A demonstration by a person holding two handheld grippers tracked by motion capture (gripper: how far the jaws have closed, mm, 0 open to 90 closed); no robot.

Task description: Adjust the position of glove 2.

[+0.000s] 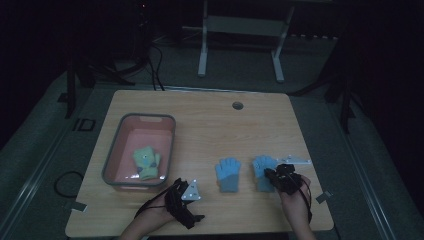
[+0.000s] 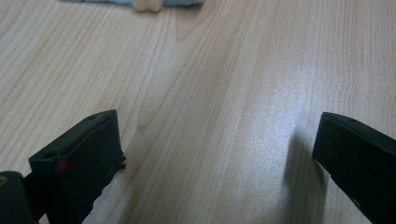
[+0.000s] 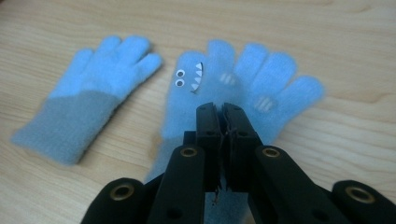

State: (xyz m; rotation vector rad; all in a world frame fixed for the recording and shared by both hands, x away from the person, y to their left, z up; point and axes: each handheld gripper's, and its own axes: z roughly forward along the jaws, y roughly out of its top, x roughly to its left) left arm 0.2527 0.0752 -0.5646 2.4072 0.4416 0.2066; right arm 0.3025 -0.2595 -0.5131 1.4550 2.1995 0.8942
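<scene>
Gloves: two blue ones lie flat, side by side, near the surface's [image 1: 210,120] front edge, right of centre. Left glove [image 1: 228,175] sits apart from both tools. Right glove [image 1: 262,172] is partly under the right tool [image 1: 272,175], which comes in from the front edge, held by a hand [image 1: 295,200].

Right gripper view: right tool [image 3: 220,112] jaws pressed together over the cuff end of the right glove [image 3: 243,79]; looks like fabric is pinched between them, but the contact itself is hidden by the jaws. This view gives detail the high view misses: googly eyes, a toothed mouth and pale stripes on the glove, and a grey cuff on the plain left glove [image 3: 88,98].

Left tool [image 1: 186,202] rests at the front edge, left of centre, a grey plate on top, well apart from the gloves. Left gripper view: jaws spread wide, bare wood between them [image 2: 219,140], with a bit of blue and beige fabric at the top edge, too cropped to tell what it is.

High view also shows a grey bin [image 1: 111,165] with a pink inside near the left edge, a green glove [image 1: 146,162] lying in it, and a round hole [image 1: 237,105] near the back edge.
</scene>
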